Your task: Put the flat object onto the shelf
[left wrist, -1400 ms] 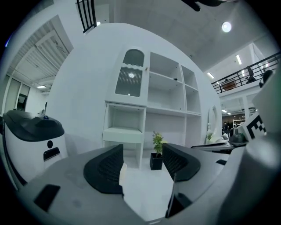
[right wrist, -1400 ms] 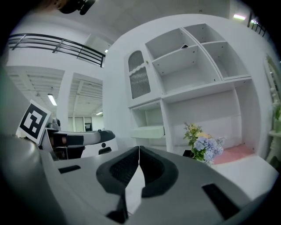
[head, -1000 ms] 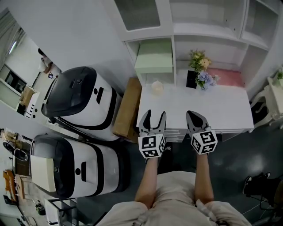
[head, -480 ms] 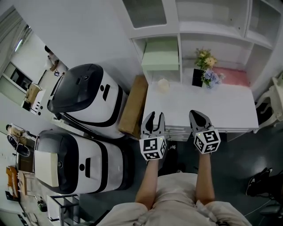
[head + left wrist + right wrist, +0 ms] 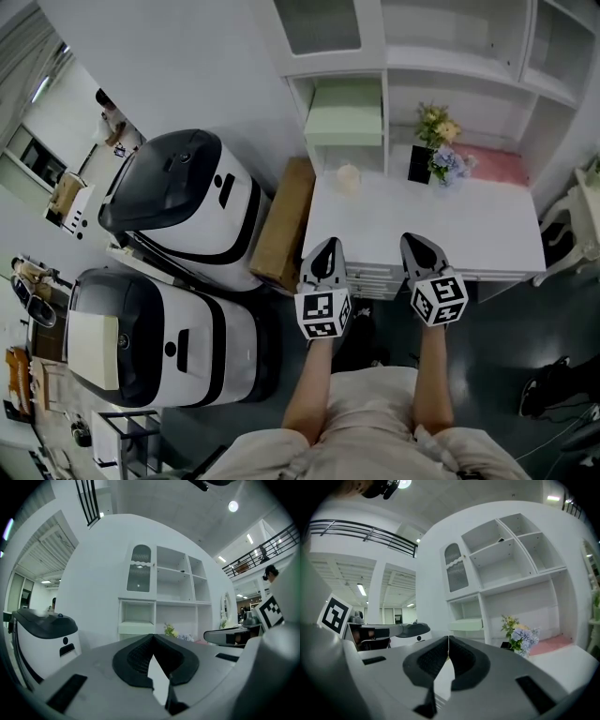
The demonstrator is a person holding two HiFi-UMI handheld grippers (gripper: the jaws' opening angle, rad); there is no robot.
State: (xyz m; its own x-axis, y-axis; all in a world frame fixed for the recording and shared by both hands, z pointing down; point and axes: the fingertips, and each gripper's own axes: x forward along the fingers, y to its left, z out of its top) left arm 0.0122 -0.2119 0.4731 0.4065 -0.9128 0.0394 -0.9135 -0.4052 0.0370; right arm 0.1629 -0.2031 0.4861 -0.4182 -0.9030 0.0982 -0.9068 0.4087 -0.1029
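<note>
Pink flat object (image 5: pixel 487 166) is laid at the back right of the desk (image 5: pixel 469 220), under the shelf (image 5: pixel 450 75) and just beside the flowers (image 5: pixel 441 141). A green box (image 5: pixel 345 114) is set in the shelf's left compartment, and a candle (image 5: pixel 348 178) is stood on the desk below it. The left gripper (image 5: pixel 325 247) and right gripper (image 5: pixel 415 242) are held at the desk's near edge, well apart from these things. Each is clenched, jaws pressed together with nothing between them.

Glossy white shelf unit (image 5: pixel 385 112), matt brown cardboard box (image 5: pixel 281 225)
</note>
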